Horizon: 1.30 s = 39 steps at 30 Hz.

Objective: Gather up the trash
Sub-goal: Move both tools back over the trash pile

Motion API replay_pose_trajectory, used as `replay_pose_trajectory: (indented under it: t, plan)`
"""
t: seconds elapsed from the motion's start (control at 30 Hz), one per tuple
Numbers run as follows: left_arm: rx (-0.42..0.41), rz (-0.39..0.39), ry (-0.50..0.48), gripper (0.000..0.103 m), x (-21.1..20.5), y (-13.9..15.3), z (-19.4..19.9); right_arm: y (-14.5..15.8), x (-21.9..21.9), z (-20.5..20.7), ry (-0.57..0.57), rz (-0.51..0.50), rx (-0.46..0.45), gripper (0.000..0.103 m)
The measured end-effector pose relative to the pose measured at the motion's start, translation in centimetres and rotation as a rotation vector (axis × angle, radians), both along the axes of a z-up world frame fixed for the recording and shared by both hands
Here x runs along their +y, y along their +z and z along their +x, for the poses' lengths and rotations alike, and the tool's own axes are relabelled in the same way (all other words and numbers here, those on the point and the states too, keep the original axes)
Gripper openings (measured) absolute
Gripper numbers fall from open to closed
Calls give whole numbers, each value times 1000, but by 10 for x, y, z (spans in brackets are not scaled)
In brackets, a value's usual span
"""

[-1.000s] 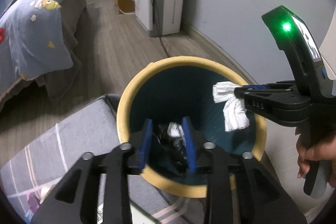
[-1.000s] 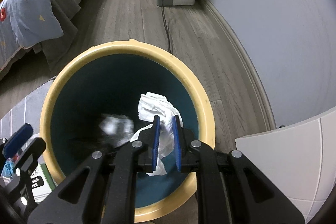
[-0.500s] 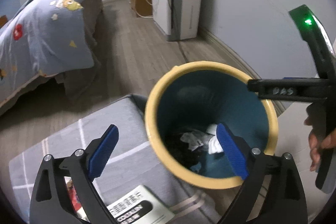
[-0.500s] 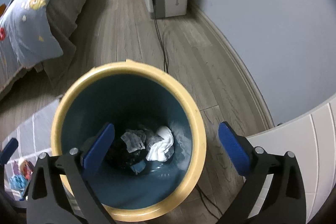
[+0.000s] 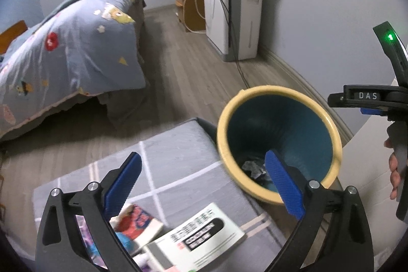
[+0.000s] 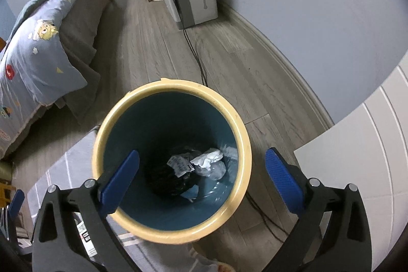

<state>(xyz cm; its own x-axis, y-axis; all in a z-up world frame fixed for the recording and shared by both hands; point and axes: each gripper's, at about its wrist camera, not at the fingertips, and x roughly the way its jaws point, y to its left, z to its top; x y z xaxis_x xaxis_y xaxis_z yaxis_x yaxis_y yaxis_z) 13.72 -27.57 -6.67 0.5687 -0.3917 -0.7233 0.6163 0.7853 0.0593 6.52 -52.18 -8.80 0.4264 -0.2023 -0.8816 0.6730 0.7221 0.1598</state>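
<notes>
A blue trash bin with a yellow rim [image 6: 142, 108] [image 5: 331, 124] stands on the wood floor. Crumpled white tissue [image 6: 207, 159] and dark trash [image 6: 165, 177] lie at its bottom; some of the trash shows in the left wrist view [image 5: 252, 167]. My right gripper [image 6: 202, 180] is open and empty, held above the bin's mouth. My left gripper [image 5: 204, 185] is open and empty, above the grey rug edge just left of the bin. The right gripper's body [image 5: 369, 98] shows at the far right of the left wrist view.
A grey rug with white lines [image 5: 178, 157] lies left of the bin, with a booklet [image 5: 196, 238] and a colourful packet [image 5: 135, 218] on it. A bed with a blue quilt [image 5: 68, 55] stands at left. A white appliance [image 5: 234, 14] and its cable [image 6: 193, 52] are behind. White furniture [image 6: 357, 170] is at right.
Both grippers opened and dropped their trash into the bin. Both have since pulled back and up; the left one swung left over the rug.
</notes>
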Motion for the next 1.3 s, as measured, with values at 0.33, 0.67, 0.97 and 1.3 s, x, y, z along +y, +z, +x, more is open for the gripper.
replay_pose_trajectory:
  t: [0.33, 0.67, 0.97, 1.3]
  plan:
    - [-45, -15, 82, 97, 63, 30, -7, 31, 45, -13, 52, -86, -12, 97]
    - [-49, -66, 228, 97, 152, 51, -4, 59, 133, -18, 251, -229, -91, 97]
    - [-18, -109, 376, 97, 229, 52, -5, 75, 211, -6, 458, -189, -148, 97]
    - [3, -20, 436, 97, 291, 28, -10, 50, 277, 16, 623, -113, -121, 97]
